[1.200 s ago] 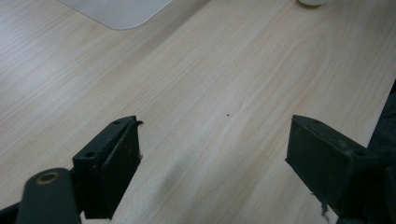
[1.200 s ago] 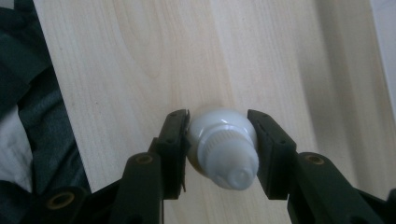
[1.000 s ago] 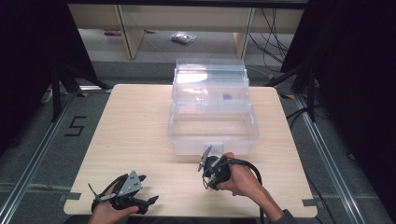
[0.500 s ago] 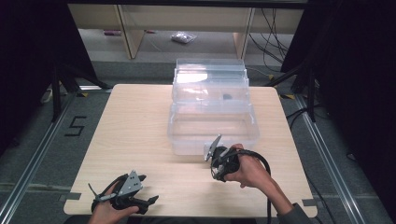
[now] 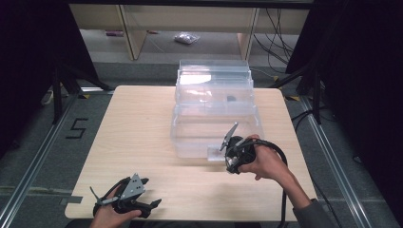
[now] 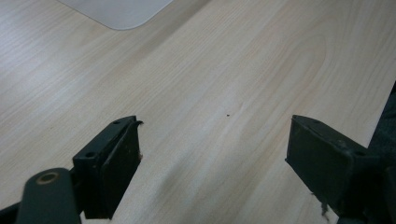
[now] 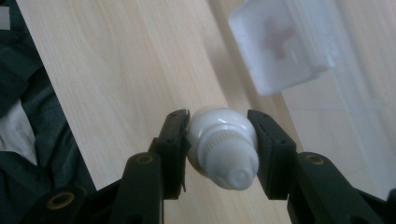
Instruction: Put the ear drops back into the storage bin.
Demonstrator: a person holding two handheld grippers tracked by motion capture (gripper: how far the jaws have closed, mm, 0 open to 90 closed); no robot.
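One small white capped bottle point(image 7: 223, 150) sits pinched between the jaws of the right gripper point(image 7: 219, 140), its long axis running along the jaws with the ribbed cap end toward the camera. Just ahead of those fingertips stands one clear stepped plastic organiser point(image 5: 214, 107), its front latch tab point(image 7: 285, 44) nearest, so this hand is by far the closer. One left gripper point(image 6: 212, 154) rests well apart, jaws spread over the bare wooden table point(image 5: 138, 128), holding nothing.
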